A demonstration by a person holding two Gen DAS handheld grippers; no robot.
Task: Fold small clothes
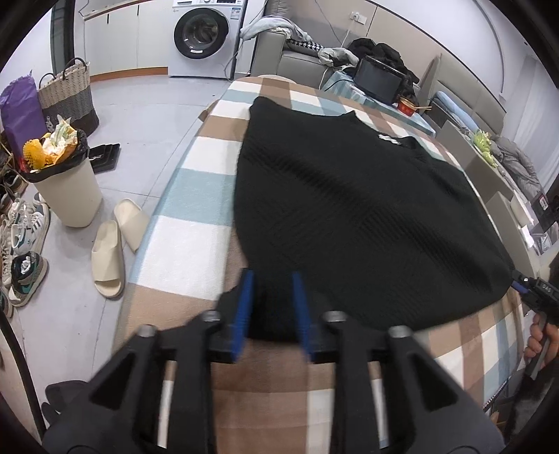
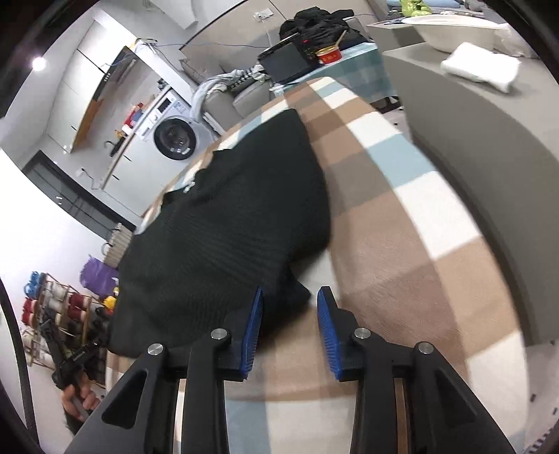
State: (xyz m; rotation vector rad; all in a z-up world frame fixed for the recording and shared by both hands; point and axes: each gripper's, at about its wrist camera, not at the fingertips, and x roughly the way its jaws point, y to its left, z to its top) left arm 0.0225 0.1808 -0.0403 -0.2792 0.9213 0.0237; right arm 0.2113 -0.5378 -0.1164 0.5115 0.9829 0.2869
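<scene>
A black sweater (image 1: 349, 209) is spread flat on the checked blanket (image 1: 195, 195). Its 6 o'clock corner sits loosely inside the part-open left gripper (image 1: 272, 307). The right gripper (image 2: 290, 321) is part open too, with a corner just inside, unpinched.

This is a lived-in home, part laundry corner, part living room. A front-loading washing machine (image 1: 202, 33) stands against the far wall beside white cabinets (image 1: 115, 38). Right of it is a grey sofa (image 1: 279, 56) draped with clothes. Left of it, nearer the camera, are a woven basket (image 1: 68, 92), a full waste bin (image 1: 66, 185), slippers (image 1: 117, 241) and sneakers (image 1: 26, 244) on the tiled floor.
</scene>
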